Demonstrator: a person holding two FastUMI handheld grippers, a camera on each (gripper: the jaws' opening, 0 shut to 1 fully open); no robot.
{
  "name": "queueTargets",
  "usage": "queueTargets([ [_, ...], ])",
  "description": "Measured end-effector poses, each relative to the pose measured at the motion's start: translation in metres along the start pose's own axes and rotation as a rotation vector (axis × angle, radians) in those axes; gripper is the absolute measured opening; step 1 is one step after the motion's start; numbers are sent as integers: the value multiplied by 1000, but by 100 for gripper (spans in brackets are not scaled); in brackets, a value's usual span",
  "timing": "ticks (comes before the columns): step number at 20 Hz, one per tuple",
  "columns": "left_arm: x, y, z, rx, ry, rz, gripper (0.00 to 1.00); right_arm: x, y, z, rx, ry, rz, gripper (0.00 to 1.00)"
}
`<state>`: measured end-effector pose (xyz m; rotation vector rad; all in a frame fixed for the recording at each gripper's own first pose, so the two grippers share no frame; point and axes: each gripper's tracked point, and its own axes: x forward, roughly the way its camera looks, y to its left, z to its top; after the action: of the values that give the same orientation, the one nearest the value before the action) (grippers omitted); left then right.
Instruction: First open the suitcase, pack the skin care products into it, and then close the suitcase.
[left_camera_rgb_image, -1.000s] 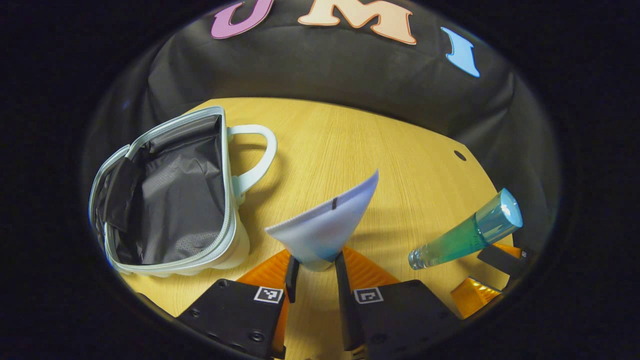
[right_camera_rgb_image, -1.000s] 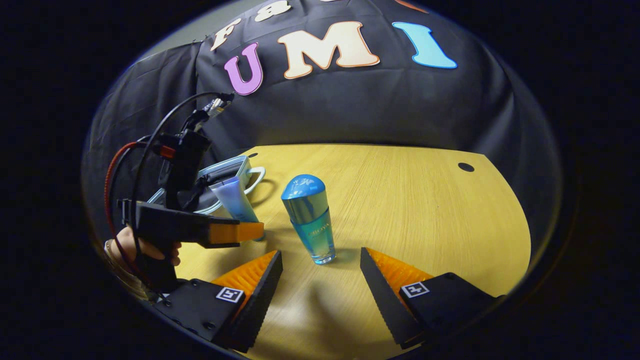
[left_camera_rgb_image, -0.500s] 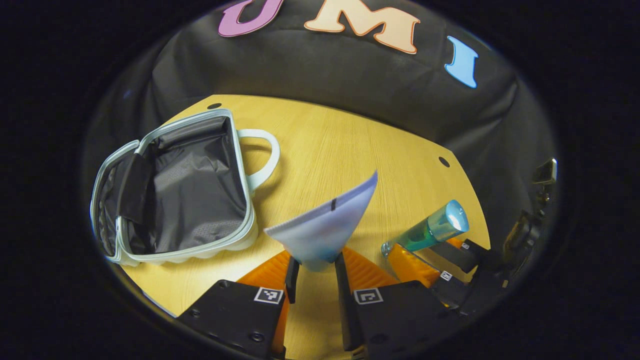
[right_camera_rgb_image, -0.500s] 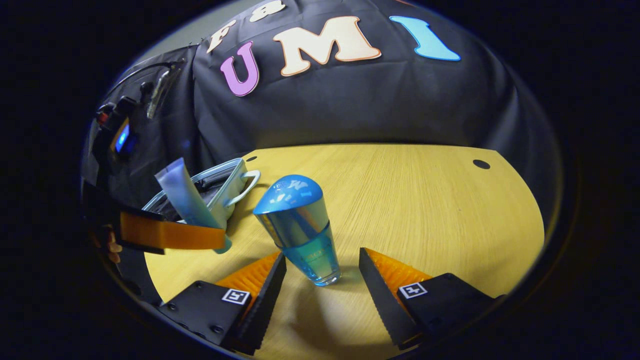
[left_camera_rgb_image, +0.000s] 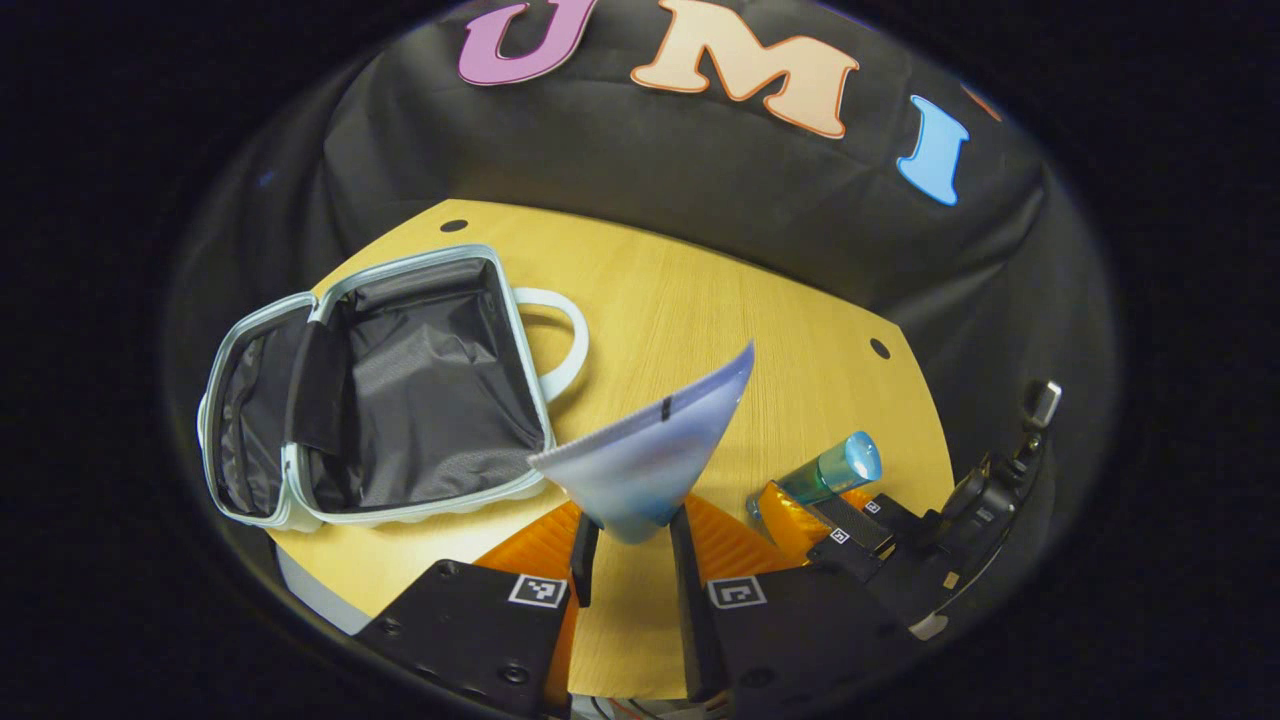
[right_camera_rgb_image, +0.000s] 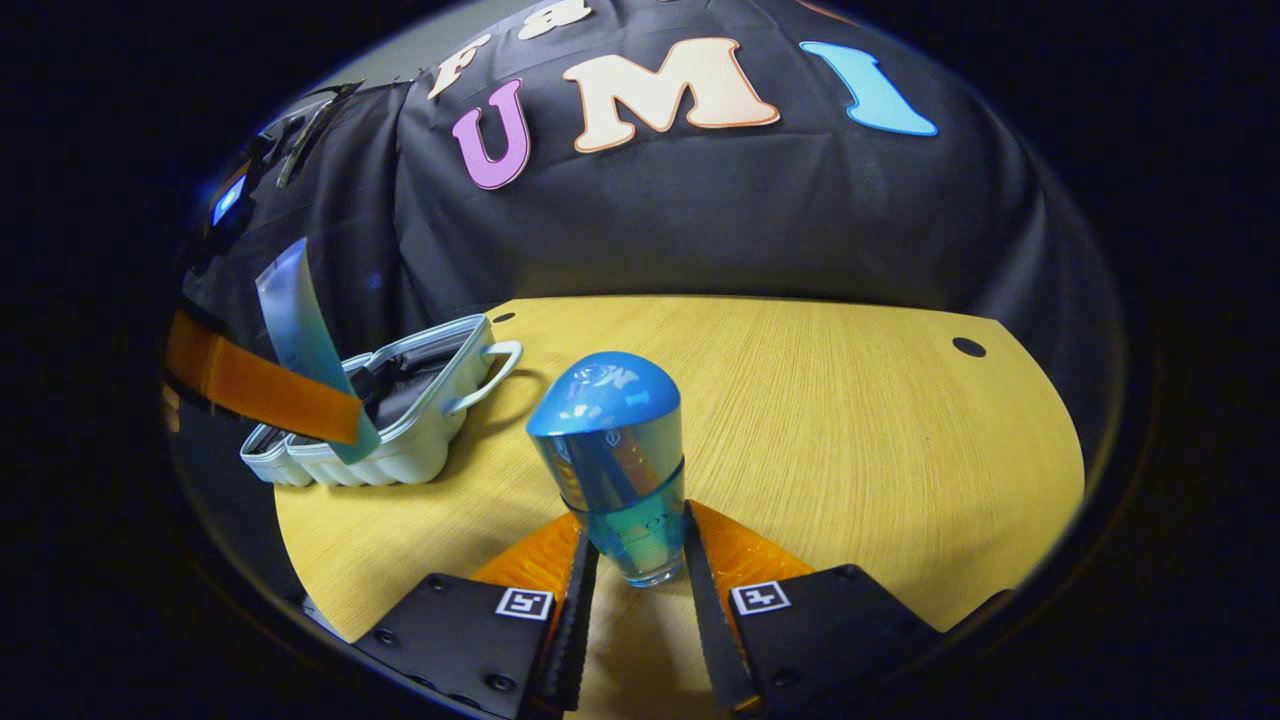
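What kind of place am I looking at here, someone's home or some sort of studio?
Probably a staged recording booth, not a home: a black cloth wall behind a bare wooden table, with an open suitcase and a blue bottle set out as props.

Left tool (left_camera_rgb_image: 628, 545) grips tube (left_camera_rgb_image: 650, 455) beside open suitcase (left_camera_rgb_image: 400, 385).

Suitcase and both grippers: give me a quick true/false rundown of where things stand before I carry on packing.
1. The suitcase lies open on the table. True.
2. The left gripper holds nothing. False: its jaws are shut on the tube.
3. The blue bottle stands upright between the right gripper jaws. True.
4. The tube already lies inside the suitcase. False: it is held up in the air, outside it.
5. The bottle's cap is off. False: the blue cap is on.
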<state>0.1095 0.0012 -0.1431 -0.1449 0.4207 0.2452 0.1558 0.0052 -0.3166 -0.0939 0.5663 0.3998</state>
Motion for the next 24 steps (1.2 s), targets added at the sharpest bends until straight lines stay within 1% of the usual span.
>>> queueTargets([
  [1, -4, 8, 2, -8, 4, 7, 37, 0, 1, -2, -1, 10, -3, 48],
  [2, -10, 15, 5, -21, 6, 12, 39, -2, 1, -3, -3, 17, -6, 48],
  [3, -14, 23, 9, -41, 7, 15, 37, -4, 0, -3, -10, 24, -11, 48],
  [4, -19, 33, 13, -63, 2, 20, 36, -7, -1, -4, -14, 33, -17, 46],
  [5, -21, 47, 19, -86, -9, 32, 37, -10, -2, -5, -18, 43, -22, 48],
  [7, -25, 77, 30, -123, -14, 63, 37, -18, -4, -7, -22, 62, -31, 48],
  [10, -16, 125, 41, -154, -3, 105, 37, -35, -7, -3, -35, 74, -55, 48],
  [12, -1, 155, 46, -155, 18, 118, 37, -44, -8, 3, -54, 81, -80, 48],
  [13, 7, 167, 42, -153, 43, 114, 37, -50, -7, 6, -62, 83, -91, 46],
  [15, 24, 188, 32, -146, 119, 107, 37, -60, 0, 18, -66, 82, -108, 48],
  [16, 35, 197, 24, -143, 164, 102, 34, -65, 6, 25, -65, 82, -114, 48],
  [17, 44, 201, 18, -137, 205, 88, 37, -68, 15, 31, -67, 82, -118, 46],
  [18, 51, 205, 10, -134, 250, 76, 37, -71, 23, 37, -66, 82, -126, 48],
  [19, 56, 208, 3, -132, 287, 60, 37, -72, 32, 41, -60, 86, -133, 46],
  [20, 61, 211, -3, -136, 323, 44, 37, -73, 42, 45, -49, 90, -139, 48],
  [21, 66, 210, -7, -141, 353, 22, 34, -73, 53, 49, -38, 92, -139, 48],
  [22, 69, 211, -7, -144, 363, 1, 37, -71, 65, 53, -32, 94, -139, 48],
  [23, 72, 212, -9, -147, 382, -16, 37, -70, 77, 56, -34, 94, -142, 46],
  [24, 71, 213, -9, -145, 390, -31, 37, -68, 89, 60, -39, 93, -141, 46],
])
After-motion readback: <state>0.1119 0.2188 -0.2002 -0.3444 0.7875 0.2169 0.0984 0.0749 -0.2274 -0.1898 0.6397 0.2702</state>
